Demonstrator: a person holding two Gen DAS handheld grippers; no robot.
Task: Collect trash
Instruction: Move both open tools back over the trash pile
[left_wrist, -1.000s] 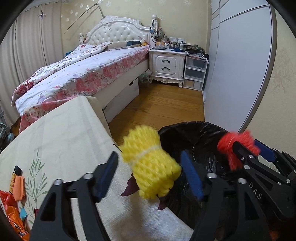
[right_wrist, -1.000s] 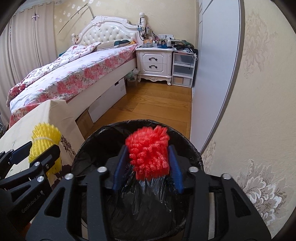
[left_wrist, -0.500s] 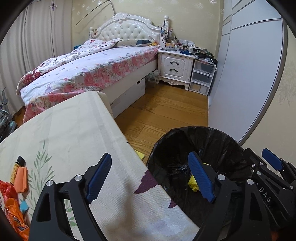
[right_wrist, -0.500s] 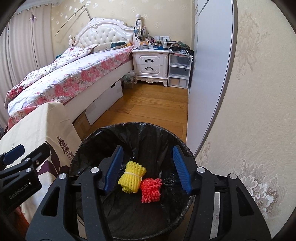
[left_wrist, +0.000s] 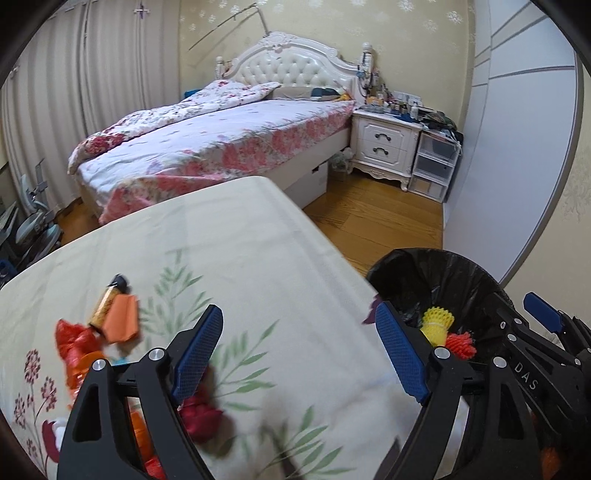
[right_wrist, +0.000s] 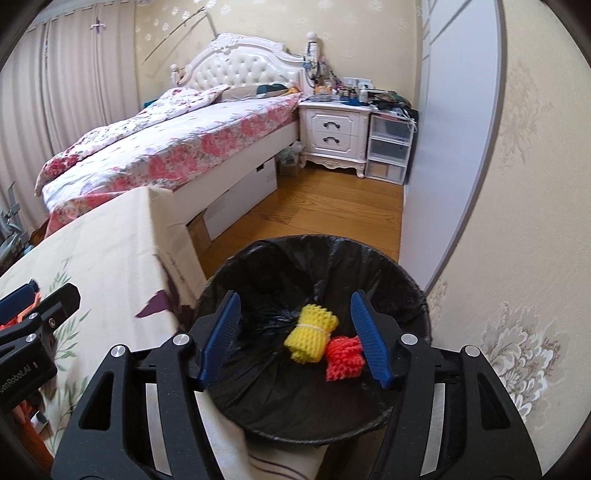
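Bin: the black-lined trash bin (right_wrist: 317, 258) stands on the floor just beside the table's right edge, close enough that trash can drop straight in.
Inside it: a yellow foam net (right_wrist: 311, 334) and a red foam net (right_wrist: 343, 357) lie touching on the liner at the bottom — both count as collected.
Right tongs: the right gripper (right_wrist: 295, 338) hangs over the bin's mouth, its blue pads spread wide and holding nothing.
Left tongs: the left gripper (left_wrist: 299, 354) hovers over the cloth-covered table (left_wrist: 240, 236), jaws wide apart and empty, pointed across the cloth and not at the bin.
Still to collect: near the table's left edge lie an orange wrapper (left_wrist: 120, 323), a small dark-capped tube (left_wrist: 107, 301) touching it, and red crinkled wrappers (left_wrist: 75, 345); a blurred dark red lump (left_wrist: 201, 419) sits under the left jaw — what it is I cannot tell.
Judgement: the left tongs look best placed for the next pick.
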